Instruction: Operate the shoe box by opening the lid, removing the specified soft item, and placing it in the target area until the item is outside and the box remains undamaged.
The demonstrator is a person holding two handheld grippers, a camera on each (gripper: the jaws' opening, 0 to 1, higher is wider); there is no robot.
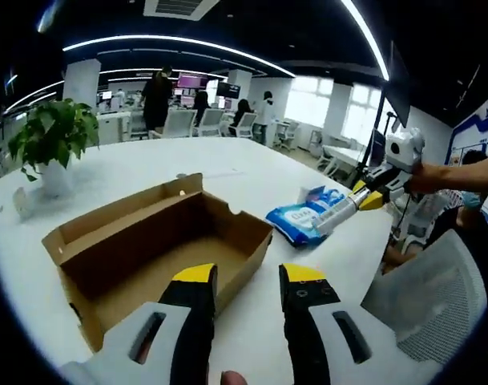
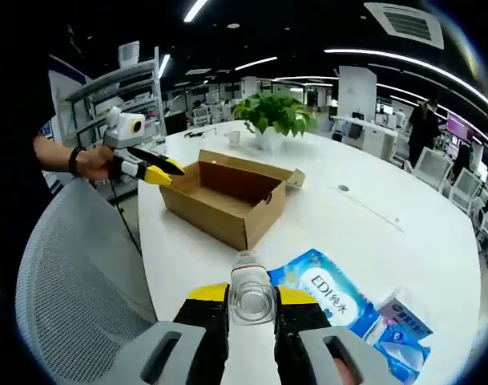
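Observation:
The brown cardboard shoe box (image 1: 159, 241) lies open on the white table, its inside bare. My left gripper (image 1: 248, 281) stands open just in front of the box's near wall, nothing between its jaws. A blue soft pack of wipes (image 1: 304, 218) lies on the table to the right of the box. My right gripper (image 1: 364, 198) reaches in from the right, shut on a clear plastic bottle (image 2: 250, 295) whose tip is at the pack. In the right gripper view the pack (image 2: 328, 293) lies just right of my right gripper (image 2: 252, 293), and the box (image 2: 227, 196) is farther off with the left gripper (image 2: 159, 173) at its left end.
A second, smaller blue pack (image 2: 400, 329) lies beside the wipes. A potted plant (image 1: 51, 136) stands on the table behind the box. A grey mesh chair (image 1: 428, 297) is at the table's edge. The white table (image 2: 388, 216) runs wide beyond; people and desks are far behind.

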